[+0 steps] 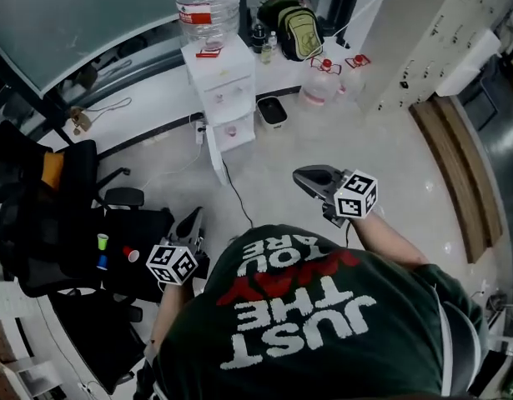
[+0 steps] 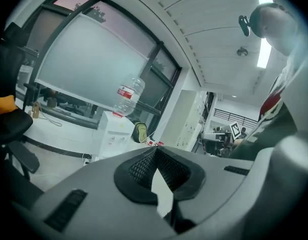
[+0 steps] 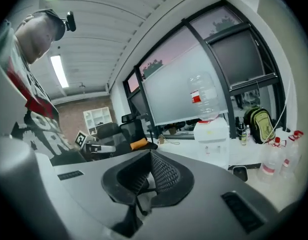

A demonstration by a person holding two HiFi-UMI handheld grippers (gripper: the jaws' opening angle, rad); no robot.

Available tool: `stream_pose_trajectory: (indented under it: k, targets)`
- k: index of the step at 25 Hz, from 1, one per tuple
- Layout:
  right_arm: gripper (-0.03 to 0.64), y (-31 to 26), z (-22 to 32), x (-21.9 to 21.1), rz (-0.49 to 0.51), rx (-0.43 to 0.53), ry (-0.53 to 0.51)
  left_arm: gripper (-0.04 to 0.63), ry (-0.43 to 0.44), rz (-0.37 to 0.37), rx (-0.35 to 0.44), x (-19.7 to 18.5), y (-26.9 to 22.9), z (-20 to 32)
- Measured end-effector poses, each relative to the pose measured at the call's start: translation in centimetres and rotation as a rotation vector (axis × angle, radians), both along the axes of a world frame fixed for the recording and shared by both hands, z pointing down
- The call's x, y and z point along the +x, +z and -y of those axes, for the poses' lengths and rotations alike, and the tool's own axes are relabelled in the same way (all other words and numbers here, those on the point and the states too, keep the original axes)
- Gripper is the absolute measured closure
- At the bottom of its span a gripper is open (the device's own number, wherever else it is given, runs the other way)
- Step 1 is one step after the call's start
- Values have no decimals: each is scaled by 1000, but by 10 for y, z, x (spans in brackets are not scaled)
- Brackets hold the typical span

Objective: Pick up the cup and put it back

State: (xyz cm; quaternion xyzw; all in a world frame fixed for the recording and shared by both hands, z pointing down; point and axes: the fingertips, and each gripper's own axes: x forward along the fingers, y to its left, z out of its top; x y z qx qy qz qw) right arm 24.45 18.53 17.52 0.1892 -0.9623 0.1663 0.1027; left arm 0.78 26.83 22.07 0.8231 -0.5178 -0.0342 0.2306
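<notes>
Just left of the left tongs point(image 1: 193, 222), on a black seat point(image 1: 143, 227), stand three small things: a green cup point(image 1: 103, 241), a blue one point(image 1: 101, 262) and a red-and-white one point(image 1: 132, 254), though they are too small to be sure that all three are cups. Ahead, between the two pairs of tongs, a white water dispenser point(image 1: 225, 90) carries an upturned clear bottle point(image 1: 208, 2), and a black tray point(image 1: 272, 111) lies on the floor just to its right. Ahead of the right tongs point(image 1: 310, 177), clear jugs with red caps point(image 1: 323, 86) stand by the wall. Both tongs are clenched, tips together, with nothing between them, and both hang above the pale glossy floor point(image 1: 381, 165). A white bench point(image 1: 148, 98) runs under a large window point(image 1: 64, 15), well ahead of both pairs. Left of the left tongs stand black office chairs point(image 1: 39, 223), one bearing an orange cushion point(image 1: 52, 169). A dark cable point(image 1: 237, 197) runs from the dispenser across the floor between the tongs. A green backpack point(image 1: 299, 32) sits on the bench ahead of the right tongs, and a long wooden board point(image 1: 460, 169) lies far to their right.
</notes>
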Motion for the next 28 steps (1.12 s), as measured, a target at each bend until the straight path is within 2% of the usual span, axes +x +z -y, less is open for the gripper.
stream_pose_trajectory:
  k: [3, 5, 8, 12, 17, 22, 26, 28]
  targets:
    - [583, -11, 33, -66, -10, 12, -12, 588, 18, -13, -5, -53, 0, 35]
    - [584, -11, 47, -95, -30, 17, -21, 588, 26, -23, -12, -78, 5, 53]
    - [583, -5, 66, -119, -59, 4, -15, 588, 41, -31, -25, -101, 15, 78]
    - [583, 12, 94, -130, -88, -25, 3, 588, 42, -48, -40, -117, 25, 108]
    - [583, 29, 132, -130, -89, -55, -16, 588, 25, -31, -67, -120, 34, 142]
    - [583, 52, 190, -112, -69, -94, -73, 588, -42, 5, -91, -103, 42, 183]
    - [583, 68, 252, -91, -60, -89, -177, 588, -162, 30, -134, -81, 59, 225]
    - [583, 74, 282, -80, -67, -84, -234, 588, -254, -1, -166, -71, 68, 249]
